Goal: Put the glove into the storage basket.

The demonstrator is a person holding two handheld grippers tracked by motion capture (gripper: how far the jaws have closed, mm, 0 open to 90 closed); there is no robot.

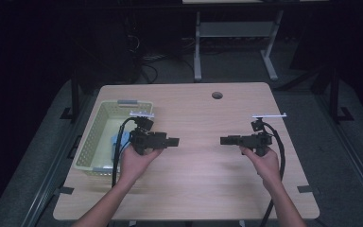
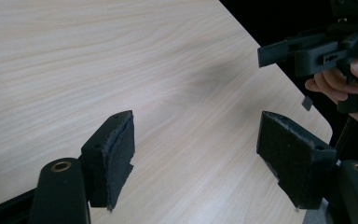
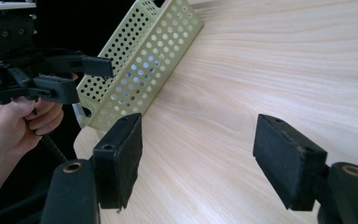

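My left gripper (image 1: 175, 141) hovers over the wooden table (image 1: 198, 184), just right of a pale green perforated basket (image 1: 88, 142), and points right. Its jaws stand open with only bare wood between the pads (image 2: 119, 154). My right gripper (image 1: 223, 140) is held at the table's right half and points left, facing the other one across a gap. It is open too, with nothing between its pads (image 3: 284, 158). In the left gripper view the right gripper (image 2: 261, 53) appears at the upper right, gripped by a hand. The right gripper view has the left gripper (image 3: 107, 67) in front of the basket (image 3: 144, 60).
Something light blue (image 1: 120, 141) lies inside the basket, partly hidden by the left gripper. A round cable hole (image 1: 217, 95) sits near the table's far edge. Cables trail from both grippers toward the person. Beyond the table stands a desk frame (image 1: 197, 52) on a dark floor.
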